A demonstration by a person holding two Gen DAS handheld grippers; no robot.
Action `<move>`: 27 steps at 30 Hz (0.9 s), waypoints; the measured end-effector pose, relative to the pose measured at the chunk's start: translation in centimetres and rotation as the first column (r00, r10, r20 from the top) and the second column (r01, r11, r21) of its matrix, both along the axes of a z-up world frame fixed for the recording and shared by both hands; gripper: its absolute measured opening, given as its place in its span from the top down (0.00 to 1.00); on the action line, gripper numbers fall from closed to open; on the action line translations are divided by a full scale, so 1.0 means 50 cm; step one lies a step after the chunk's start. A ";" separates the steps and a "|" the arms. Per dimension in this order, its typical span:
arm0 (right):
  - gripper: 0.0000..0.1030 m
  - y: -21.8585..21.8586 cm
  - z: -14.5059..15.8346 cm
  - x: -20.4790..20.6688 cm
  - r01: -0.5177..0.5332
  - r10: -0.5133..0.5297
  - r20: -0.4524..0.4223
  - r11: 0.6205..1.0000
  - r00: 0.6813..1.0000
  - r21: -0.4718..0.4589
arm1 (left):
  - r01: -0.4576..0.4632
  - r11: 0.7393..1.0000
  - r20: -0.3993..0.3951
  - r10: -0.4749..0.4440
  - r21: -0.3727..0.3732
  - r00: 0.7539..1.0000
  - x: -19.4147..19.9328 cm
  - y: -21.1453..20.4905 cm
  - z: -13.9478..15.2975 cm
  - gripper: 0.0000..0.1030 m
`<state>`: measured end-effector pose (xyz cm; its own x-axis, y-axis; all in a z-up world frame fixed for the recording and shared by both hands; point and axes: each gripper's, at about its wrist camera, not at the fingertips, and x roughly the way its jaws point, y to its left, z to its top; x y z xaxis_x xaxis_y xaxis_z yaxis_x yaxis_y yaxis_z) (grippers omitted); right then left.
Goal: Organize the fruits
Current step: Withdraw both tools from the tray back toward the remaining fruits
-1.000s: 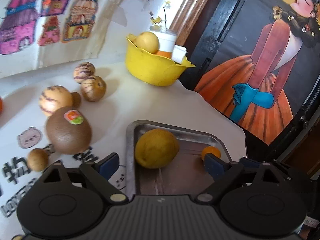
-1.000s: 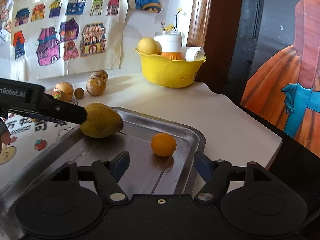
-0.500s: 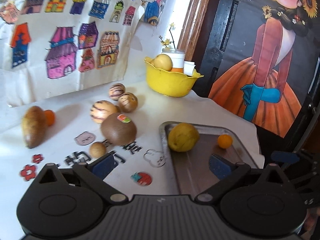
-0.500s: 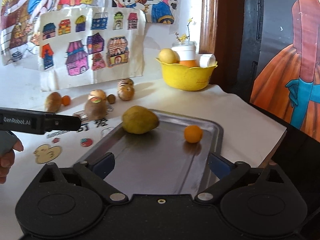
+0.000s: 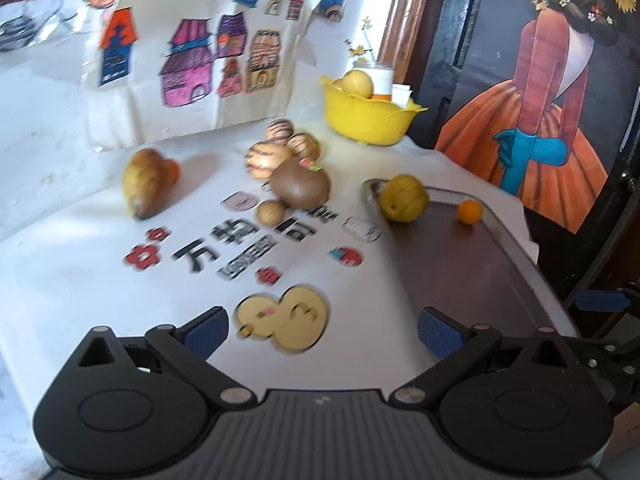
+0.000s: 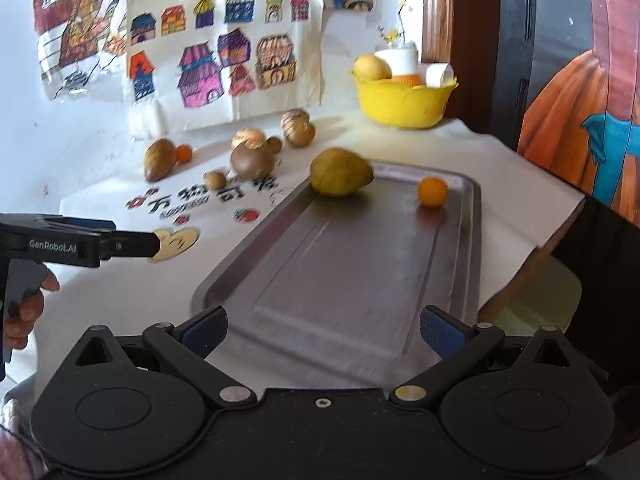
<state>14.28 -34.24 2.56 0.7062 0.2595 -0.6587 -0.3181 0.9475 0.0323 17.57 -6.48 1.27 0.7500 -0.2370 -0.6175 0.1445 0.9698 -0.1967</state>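
Both grippers now sit farther back from the tray point(image 6: 472, 216), left gripper point(image 5: 322, 330) and right gripper point(image 6: 322, 326) released and empty, with the yellow-green fruit point(image 6: 340, 172) and small orange point(image 6: 432, 191) lying at its far end.

A pear point(image 6: 341, 171) and an orange point(image 6: 432, 191) lie at the tray's point(image 6: 256, 258) far end; loose fruit point(image 6: 252, 160) sits upper left of it, a bowl point(image 6: 404, 102) behind, upper right.

Pear point(image 6: 341, 172), orange point(image 6: 432, 191) on tray point(image 6: 340, 300)
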 end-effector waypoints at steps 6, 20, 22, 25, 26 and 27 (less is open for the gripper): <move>0.01 0.037 0.001 -0.034 -0.036 0.036 -0.064 0.999 0.997 -0.005 | -0.017 0.999 -0.030 0.018 0.031 0.999 -0.032 0.042 -0.008 0.00; 0.01 0.173 0.001 -0.025 -0.224 0.217 -0.128 0.973 0.968 -0.050 | -0.154 0.987 -0.081 0.158 0.048 0.984 -0.051 0.193 -0.020 0.00; 0.01 0.195 0.002 -0.017 -0.252 0.244 -0.127 0.966 0.961 -0.053 | -0.174 0.984 -0.087 0.177 0.047 0.980 -0.049 0.213 -0.021 0.00; 0.01 0.225 0.005 0.000 -0.290 0.282 -0.125 0.955 0.951 -0.054 | -0.200 0.979 -0.091 0.204 0.046 0.975 -0.045 0.237 -0.021 0.00; 0.01 0.233 0.005 0.006 -0.299 0.291 -0.125 0.953 0.949 -0.054 | -0.206 0.978 -0.091 0.209 0.046 0.974 -0.044 0.243 -0.021 0.00; 0.01 0.243 0.006 0.014 -0.309 0.300 -0.126 0.949 0.946 -0.055 | -0.211 0.976 -0.091 0.214 0.047 0.973 -0.041 0.249 -0.020 0.00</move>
<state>14.95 -22.10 2.88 0.5199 0.3986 -0.7555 -0.5902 0.8070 0.0197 15.51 5.96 0.25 0.7185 -0.0544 -0.6934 -0.0833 0.9830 -0.1635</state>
